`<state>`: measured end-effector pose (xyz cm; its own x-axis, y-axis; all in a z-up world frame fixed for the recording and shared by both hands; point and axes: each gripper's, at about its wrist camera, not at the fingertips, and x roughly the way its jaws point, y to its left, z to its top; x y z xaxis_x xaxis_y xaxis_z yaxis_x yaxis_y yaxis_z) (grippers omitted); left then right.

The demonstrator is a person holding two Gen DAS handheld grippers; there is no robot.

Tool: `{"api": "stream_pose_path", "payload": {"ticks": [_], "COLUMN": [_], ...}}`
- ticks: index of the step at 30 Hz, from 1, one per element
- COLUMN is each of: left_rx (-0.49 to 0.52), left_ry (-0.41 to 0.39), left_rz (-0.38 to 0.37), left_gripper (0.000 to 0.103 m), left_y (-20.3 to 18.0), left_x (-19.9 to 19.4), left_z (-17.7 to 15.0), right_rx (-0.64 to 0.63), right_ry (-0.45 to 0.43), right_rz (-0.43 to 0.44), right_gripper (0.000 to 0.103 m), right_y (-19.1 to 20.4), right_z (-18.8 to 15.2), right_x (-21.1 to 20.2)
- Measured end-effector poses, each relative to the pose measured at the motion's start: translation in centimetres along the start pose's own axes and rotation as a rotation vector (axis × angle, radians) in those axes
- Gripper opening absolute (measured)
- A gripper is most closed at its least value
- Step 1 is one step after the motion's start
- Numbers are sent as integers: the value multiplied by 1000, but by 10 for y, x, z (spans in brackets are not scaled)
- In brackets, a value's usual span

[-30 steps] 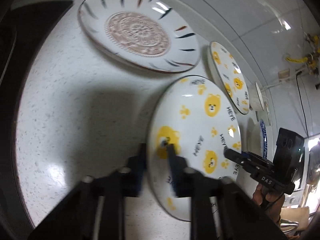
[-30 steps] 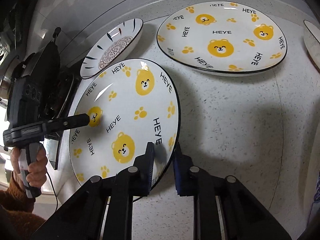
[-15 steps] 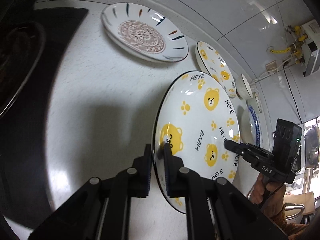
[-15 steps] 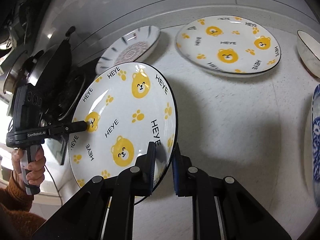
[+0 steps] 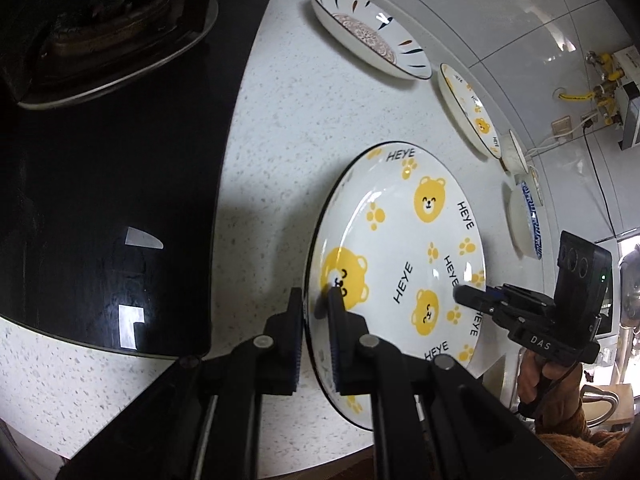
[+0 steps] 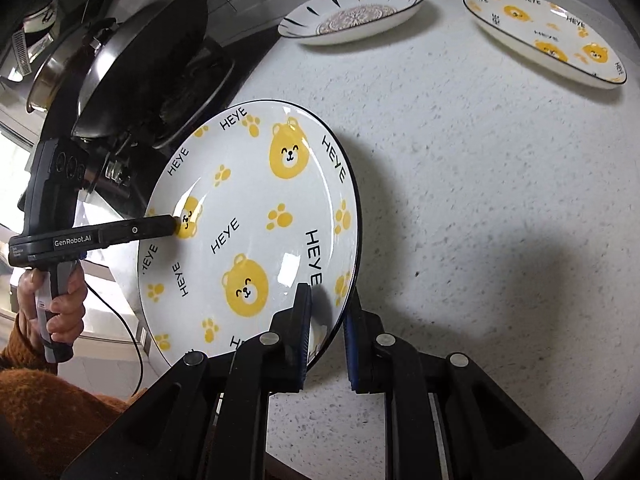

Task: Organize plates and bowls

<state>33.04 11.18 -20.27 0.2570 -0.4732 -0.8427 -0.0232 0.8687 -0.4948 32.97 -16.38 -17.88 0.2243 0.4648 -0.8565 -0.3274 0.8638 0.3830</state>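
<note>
Above the speckled white surface (image 6: 500,200), tilted: one white round ceramic plate with yellow bears (image 5: 404,248). My left tongs (image 5: 316,312) clamp its rim; my right tongs (image 6: 328,312) clamp the opposite rim. Near the wall: striped patterned plate (image 6: 352,16), second bear plate (image 6: 552,36).

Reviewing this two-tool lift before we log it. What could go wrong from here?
1. The held bear plate is pinched only at its rim by the left tool and the right tool on opposite edges; uneven motion could let it slip or twist.
2. It hangs tilted near the stove and the wok; a swing left could knock them.
3. The second bear plate and the patterned plate lie ahead; setting down hard could chip them.
</note>
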Motion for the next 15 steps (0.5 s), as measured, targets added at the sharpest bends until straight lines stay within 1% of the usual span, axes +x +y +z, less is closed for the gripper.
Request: {"api": "stream_pose_path", "payload": {"ticks": [2,4,8,10,12,14,15], "left_rx": [-1,8,55,80,109,105,94], "left_ry": [11,3,-11,-20,-45,-71,-89], "left_rz": [4,8,38,67,113,123,130], "left_gripper": [12,12,13,14,14,14,14], "left_y": [1,-1,-7,-12,-16,-16,-15], "left_x": [5,5,5,3,-2,-11,-18], "left_z": [-2,-2,0,-1,0,2,4], "right_rx": [1,-14,-13,-29,-36,-38,-39], "right_ry": [-3,-4,-5,-7,-15,-28,-34], "right_rz": [-1,-9,-1,-9,-17,-21,-28], "right_gripper": [14,14,15,16,16,17,19], "right_y": [-1,-1,-1,1,3,0,-2], "right_z": [1,-3,-4,-5,-4,-1,0], "right_x": [0,-2,-2,-3,-4,-9,-12]}}
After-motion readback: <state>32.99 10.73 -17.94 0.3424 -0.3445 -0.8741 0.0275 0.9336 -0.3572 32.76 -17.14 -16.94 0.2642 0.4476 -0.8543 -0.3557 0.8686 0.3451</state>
